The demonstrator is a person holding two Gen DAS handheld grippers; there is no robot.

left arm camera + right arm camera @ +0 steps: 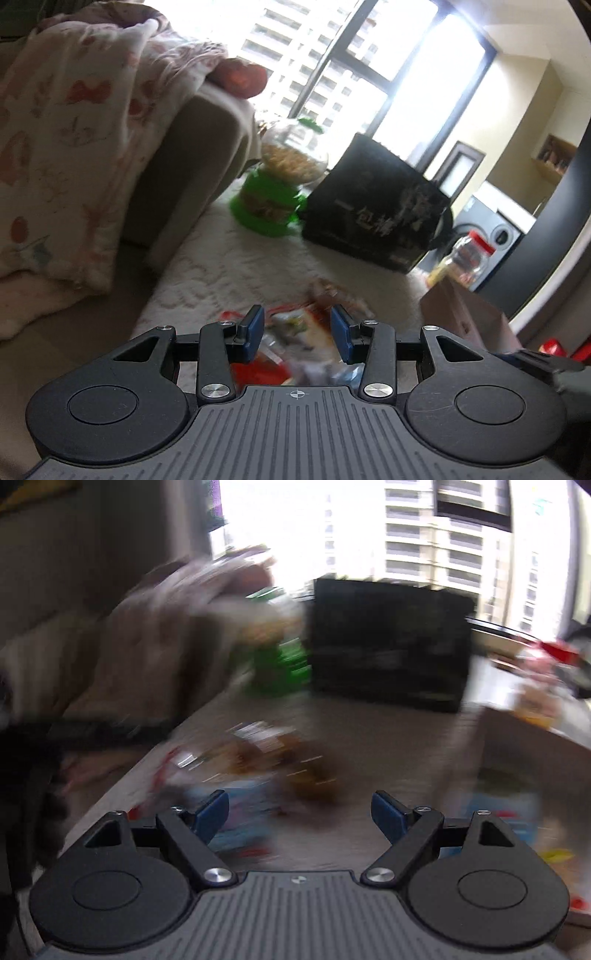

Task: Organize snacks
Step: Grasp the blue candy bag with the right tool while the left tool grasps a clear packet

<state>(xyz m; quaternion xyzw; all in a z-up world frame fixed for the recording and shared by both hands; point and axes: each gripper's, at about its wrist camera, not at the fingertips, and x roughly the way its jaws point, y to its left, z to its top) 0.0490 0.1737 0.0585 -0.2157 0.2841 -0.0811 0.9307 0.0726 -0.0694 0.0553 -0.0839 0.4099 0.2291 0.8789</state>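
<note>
Over the white-covered bench (pixel 229 266), beside a sofa draped in a patterned blanket (pixel 74 129): finds the left gripper (pixel 297 321) pointing down at a loose heap of snack packets (pixel 295 332). Shows its blue fingers (pixel 255 328) set partly apart, straddling the red-and-white wrappers without visibly pressing on them. Reads as a hover, not a grip, given wrappers smeared by blur against sharp fingers.

From the right wrist view, catches the right gripper (pixel 299 805) with fingers spread wide and nothing between them. Places the same heap (pixel 266 753) ahead and somewhat left of that gap, clear of both pads.

Puts the packets near the front of the bench, well apart from the green-based jar (pixel 273 184) and the black box (pixel 376 206) at the far edge. Sets a red-lidded jar (pixel 469 254) off to the right, behind an open cardboard box (pixel 465 317) already holding what look like a few bright wrappers; too blurred to say more.

Turns, for the coming pick, on one relation: heap directly under the left fingers, stretched mostly across their gap rather than along it. Favours the left hand as the nearer one. Suggests a short drop and a squeeze on one wrapper edge, then a carry rightward to the cardboard box. Risks pinching several packets at once.
</note>
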